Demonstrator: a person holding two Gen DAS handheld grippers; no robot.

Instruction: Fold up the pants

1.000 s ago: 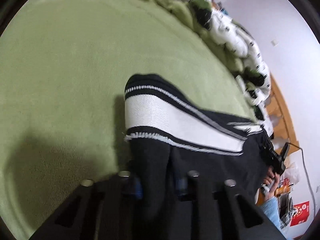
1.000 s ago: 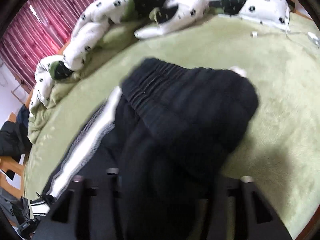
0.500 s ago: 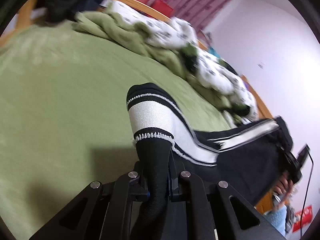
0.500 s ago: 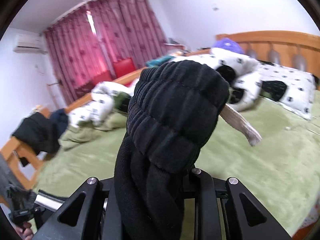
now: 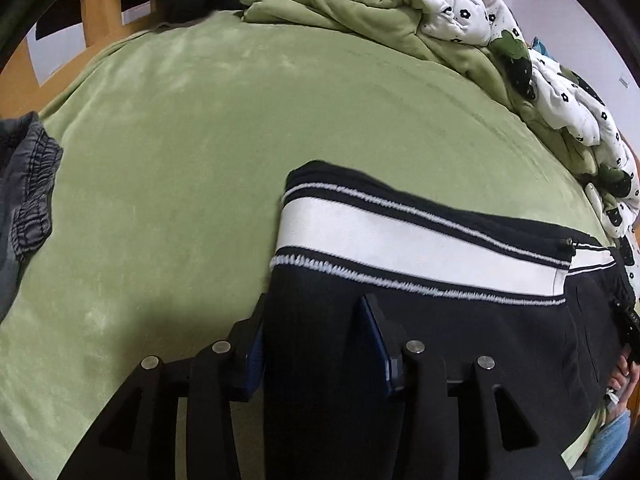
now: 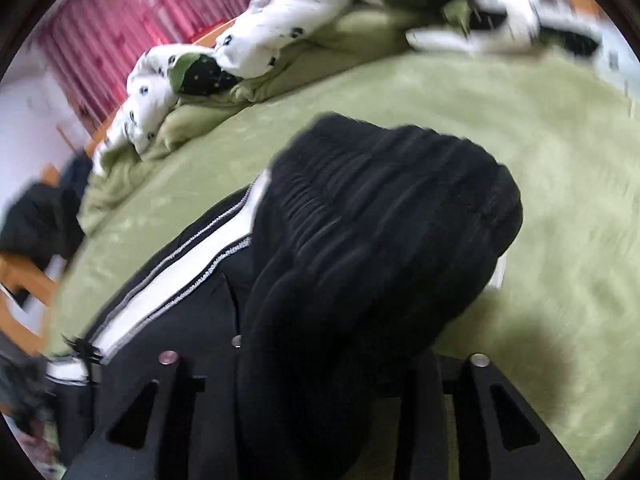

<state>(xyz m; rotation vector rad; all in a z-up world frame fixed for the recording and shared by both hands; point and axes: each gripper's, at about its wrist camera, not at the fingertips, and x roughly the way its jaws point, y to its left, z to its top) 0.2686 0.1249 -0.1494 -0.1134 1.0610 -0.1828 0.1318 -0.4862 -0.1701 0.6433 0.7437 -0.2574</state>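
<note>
Black pants [image 5: 460, 320] with a broad white side stripe [image 5: 400, 240] lie stretched across the green bed [image 5: 200, 140]. My left gripper [image 5: 316, 340] has its fingers apart around the cuff end, with the black cloth lying between them. My right gripper [image 6: 320, 380] is shut on the bunched elastic waistband [image 6: 380, 220], low over the bed; its fingertips are hidden by the cloth. The white stripe also shows in the right wrist view [image 6: 172, 280].
A rumpled white and green duvet [image 5: 520, 60] is heaped along the far side of the bed. A grey garment [image 5: 24, 188] lies at the left edge. A wooden bed frame [image 5: 96, 12] stands behind. Red curtains [image 6: 132, 32] hang in the background.
Both grippers have come down from a raised position, laying the pants flat on the bed. The left gripper's fingers have opened around the cuff.
</note>
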